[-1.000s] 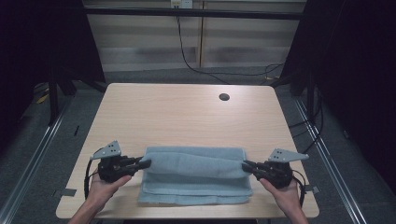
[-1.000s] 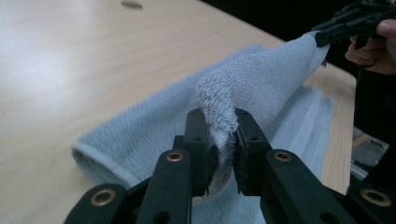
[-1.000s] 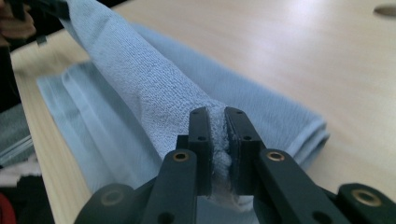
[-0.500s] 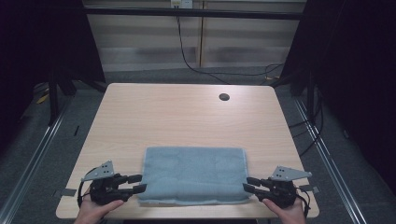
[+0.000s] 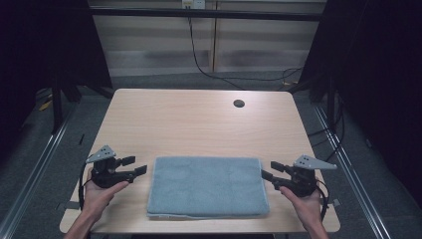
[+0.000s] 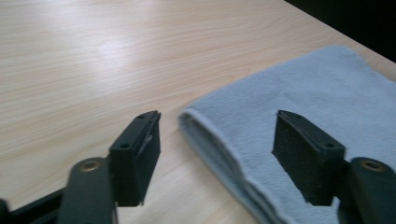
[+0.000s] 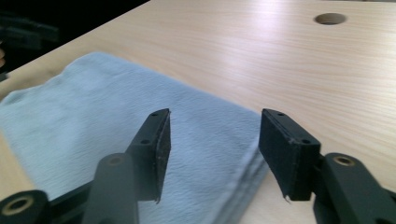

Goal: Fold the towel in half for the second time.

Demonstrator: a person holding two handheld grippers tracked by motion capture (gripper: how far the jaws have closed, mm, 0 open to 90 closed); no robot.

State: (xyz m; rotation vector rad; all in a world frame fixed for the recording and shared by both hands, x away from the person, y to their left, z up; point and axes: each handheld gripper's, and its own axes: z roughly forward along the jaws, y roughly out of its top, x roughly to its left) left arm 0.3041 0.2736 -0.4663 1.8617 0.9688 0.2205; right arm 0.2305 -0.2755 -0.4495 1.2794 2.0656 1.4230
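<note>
A light blue towel point(image 5: 206, 186) lies folded flat near the front of the wooden table point(image 5: 199, 124). My left gripper point(image 5: 135, 166) stands open just off the towel's left end, touching nothing. In the left gripper view the towel's layered corner point(image 6: 299, 93) lies ahead between the open gripper point(image 6: 217, 119) jaws. My right gripper point(image 5: 271, 171) is open at the towel's right end. In the right gripper view the gripper point(image 7: 215, 116) frames the towel's stacked edge point(image 7: 93, 107), with nothing held.
A round cable hole point(image 5: 239, 103) sits at the table's far right. Bare wood stretches behind the towel. The table's front edge runs close under the towel and the person's hands point(image 5: 97, 196).
Both grippers drew toward the front edge at the towel's ends, then opened and moved back up beside it. The towel now lies flat as a neat rectangle.
</note>
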